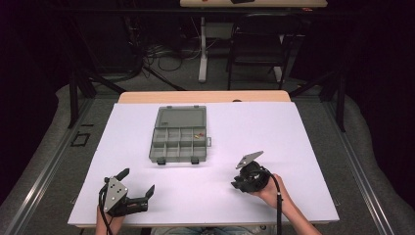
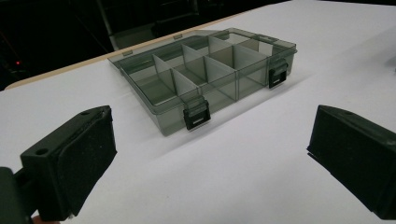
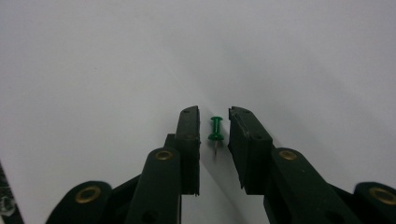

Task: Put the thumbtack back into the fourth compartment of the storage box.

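The broad white table top point(image 1: 274, 147) carries everything here, and the largest thing on it is the smoky grey translucent plastic organiser box point(image 1: 177, 134), lying open toward the far left of centre with its lid folded back flat and its two black latches facing the person. Its divided compartments look mostly bare; one near the right of the middle row holds a few small coloured bits, too small to tell apart.

The left gripper point(image 1: 138, 184) hovers low at the near left edge, well apart from the box, its jaws spread wide with nothing between them. In the left gripper view the box point(image 2: 205, 74) sits ahead between those spread jaws.

The right gripper point(image 3: 214, 128) is tipped down onto the table at the near right, with its jaws narrowed to a slim gap but not yet pressing anything. Lying in that gap is a small green plastic push pin point(image 3: 215, 131), head pointing away and its metal point toward the camera; it touches neither pad as far as I can tell.

The step in hand looks like picking up this pin, probably for the box. To do it well, keep the jaws square to the pin's waist, close slowly so the pads meet the narrow neck rather than the flared head, and hold the tips close to the table so the pin cannot roll or squirt out sideways. Lift only once it is firmly pinched.
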Demonstrator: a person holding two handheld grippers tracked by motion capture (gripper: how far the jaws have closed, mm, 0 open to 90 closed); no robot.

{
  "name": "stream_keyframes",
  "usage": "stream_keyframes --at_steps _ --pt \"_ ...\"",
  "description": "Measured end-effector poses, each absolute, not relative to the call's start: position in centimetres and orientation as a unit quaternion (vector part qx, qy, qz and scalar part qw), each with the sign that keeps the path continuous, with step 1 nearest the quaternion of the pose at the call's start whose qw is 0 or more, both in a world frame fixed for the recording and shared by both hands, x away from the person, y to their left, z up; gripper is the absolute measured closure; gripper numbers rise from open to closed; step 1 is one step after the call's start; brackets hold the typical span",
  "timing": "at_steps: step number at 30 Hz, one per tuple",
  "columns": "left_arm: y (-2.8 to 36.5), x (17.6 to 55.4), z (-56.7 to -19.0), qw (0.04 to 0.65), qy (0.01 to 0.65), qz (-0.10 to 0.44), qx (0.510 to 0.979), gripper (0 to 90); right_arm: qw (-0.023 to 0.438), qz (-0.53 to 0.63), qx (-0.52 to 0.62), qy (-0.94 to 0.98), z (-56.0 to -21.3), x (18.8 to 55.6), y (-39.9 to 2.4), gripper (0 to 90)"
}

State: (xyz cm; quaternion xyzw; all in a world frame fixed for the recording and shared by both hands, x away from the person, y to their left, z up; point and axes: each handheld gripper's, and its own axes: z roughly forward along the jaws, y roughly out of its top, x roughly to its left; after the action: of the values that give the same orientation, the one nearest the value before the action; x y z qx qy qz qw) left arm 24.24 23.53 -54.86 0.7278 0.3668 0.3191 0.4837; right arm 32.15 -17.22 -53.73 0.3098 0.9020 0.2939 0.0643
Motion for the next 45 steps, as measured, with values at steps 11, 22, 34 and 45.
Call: stream_keyframes --at_steps 11,22,34,45 --pt "23.4 24.1 -54.8 0.485 0.365 0.322 0.727 0.4 0.087 0.276 0.31 0.906 -54.3 32.0 -16.6 83.1" --pt "23.3 24.2 -54.9 0.484 0.361 0.321 0.73 0.4 0.1 0.285 0.307 0.903 -53.5 32.0 -16.8 83.6" --pt "23.4 24.0 -54.7 0.489 0.356 0.317 0.73 0.4 0.112 0.309 0.309 0.892 -52.6 32.1 -17.1 83.6" --pt "23.5 24.0 -54.7 0.486 0.361 0.321 0.728 0.4 0.132 0.322 0.313 0.884 -51.2 33.0 -17.6 83.6"
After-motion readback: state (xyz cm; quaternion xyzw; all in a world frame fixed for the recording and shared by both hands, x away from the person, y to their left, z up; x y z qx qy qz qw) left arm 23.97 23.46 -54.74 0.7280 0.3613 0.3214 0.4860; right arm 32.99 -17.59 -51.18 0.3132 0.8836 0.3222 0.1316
